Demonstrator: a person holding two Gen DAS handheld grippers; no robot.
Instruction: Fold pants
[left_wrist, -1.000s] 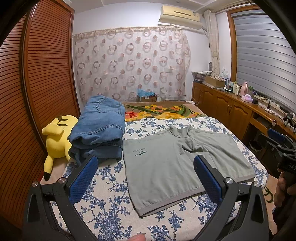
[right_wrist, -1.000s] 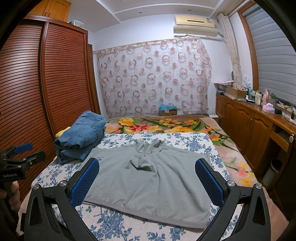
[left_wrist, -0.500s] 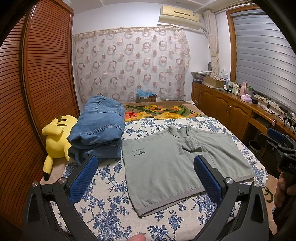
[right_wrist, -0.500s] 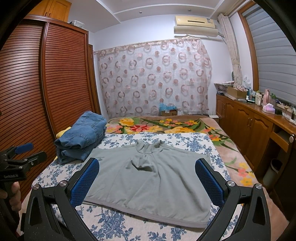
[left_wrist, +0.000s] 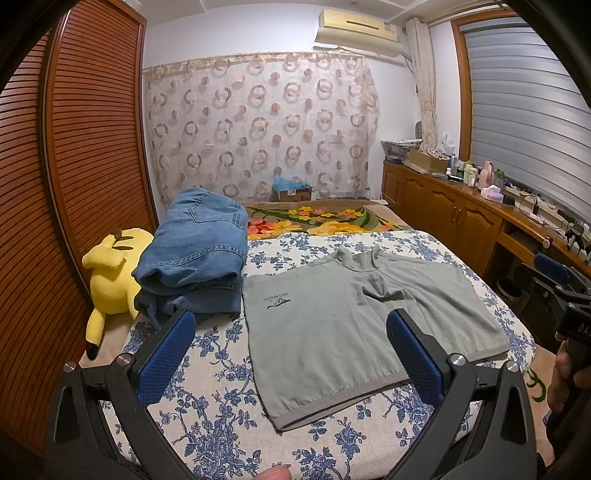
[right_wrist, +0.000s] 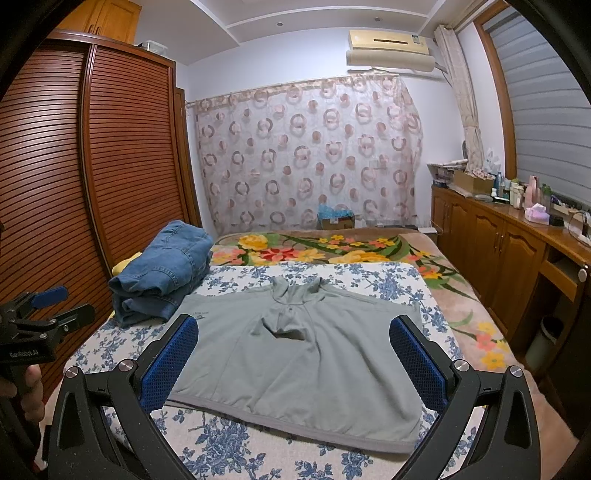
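Both my grippers hang above the near edge of the bed (left_wrist: 207, 373); left gripper (left_wrist: 291, 363) and right gripper (right_wrist: 293, 363) are spread wide, nothing between the pads. The grey shorts (right_wrist: 295, 354) lie flat dead ahead at 12 o'clock. Folded jeans (left_wrist: 195, 254) sit at 10 o'clock, just beside them, a yellow plush (left_wrist: 110, 273) past that.

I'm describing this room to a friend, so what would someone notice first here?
Probably the grey-green shorts spread flat in the middle of the blue-flowered bedspread, with both open tools hovering short of them. Next, the folded blue jeans stacked at the shorts' left, and a bright yellow plush toy wedged against the brown slatted wardrobe.
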